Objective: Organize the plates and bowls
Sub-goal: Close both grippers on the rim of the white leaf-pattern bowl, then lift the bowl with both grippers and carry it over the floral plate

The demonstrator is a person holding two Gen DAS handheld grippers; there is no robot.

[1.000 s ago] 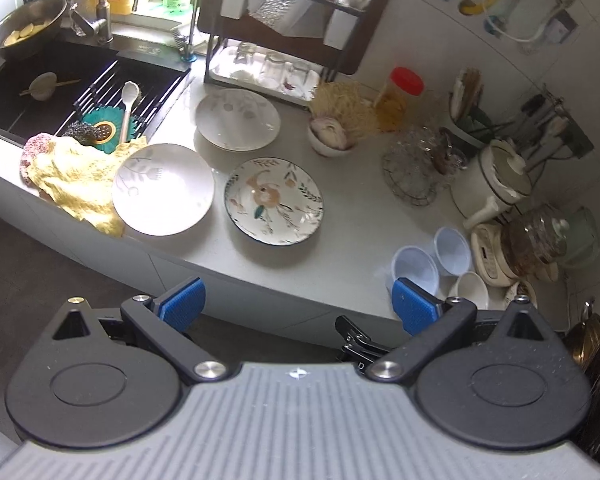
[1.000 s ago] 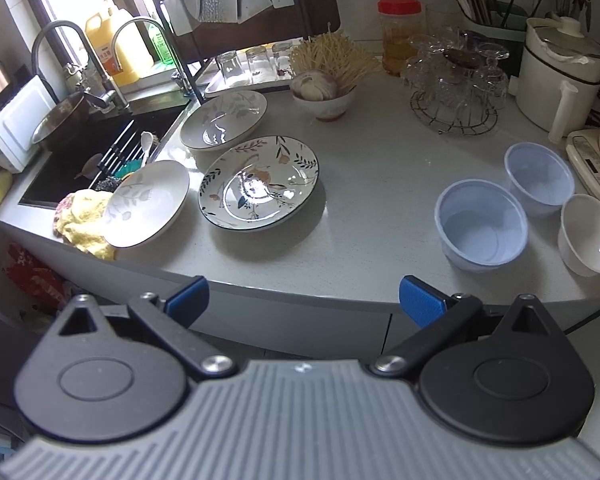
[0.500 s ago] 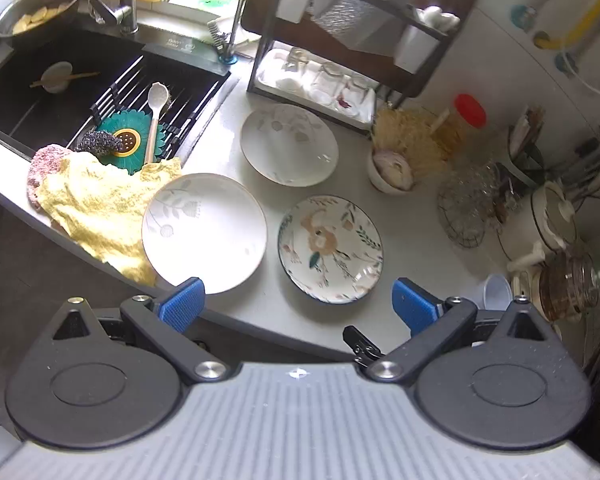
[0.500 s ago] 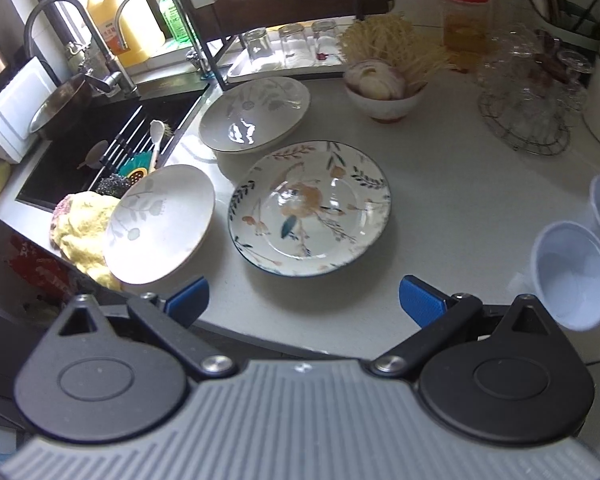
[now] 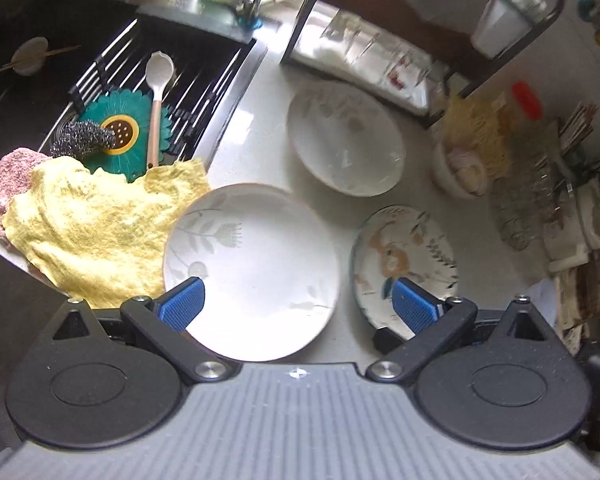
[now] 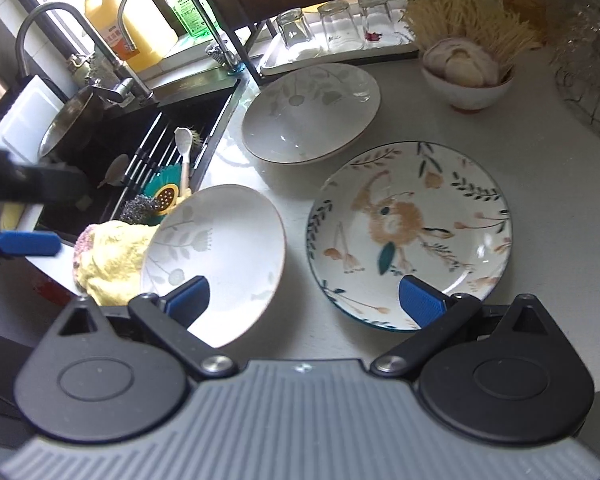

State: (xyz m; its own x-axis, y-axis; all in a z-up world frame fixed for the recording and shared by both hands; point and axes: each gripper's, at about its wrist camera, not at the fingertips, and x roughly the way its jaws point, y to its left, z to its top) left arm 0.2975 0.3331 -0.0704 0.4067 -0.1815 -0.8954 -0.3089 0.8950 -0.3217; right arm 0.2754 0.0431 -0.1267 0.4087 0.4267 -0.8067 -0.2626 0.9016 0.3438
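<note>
A: How do your grippers stand?

B: Your left gripper (image 5: 298, 306) gapes wide over the white leaf-print plate (image 5: 252, 270); your right gripper (image 6: 304, 298) gapes too, empty.

A: And around them?

B: The floral plate (image 6: 410, 232) sits at one o'clock, the white bowl (image 6: 310, 110) at twelve, the yellow cloth (image 5: 96, 220) at ten.

1. The green bottle (image 6: 188, 4) behind the sink carries a white label with small dark print, too blurred to read.
2. The yellow jug (image 6: 134, 24) beside it has an orange label with print that cannot be made out.
3. No other writing is readable.
</note>
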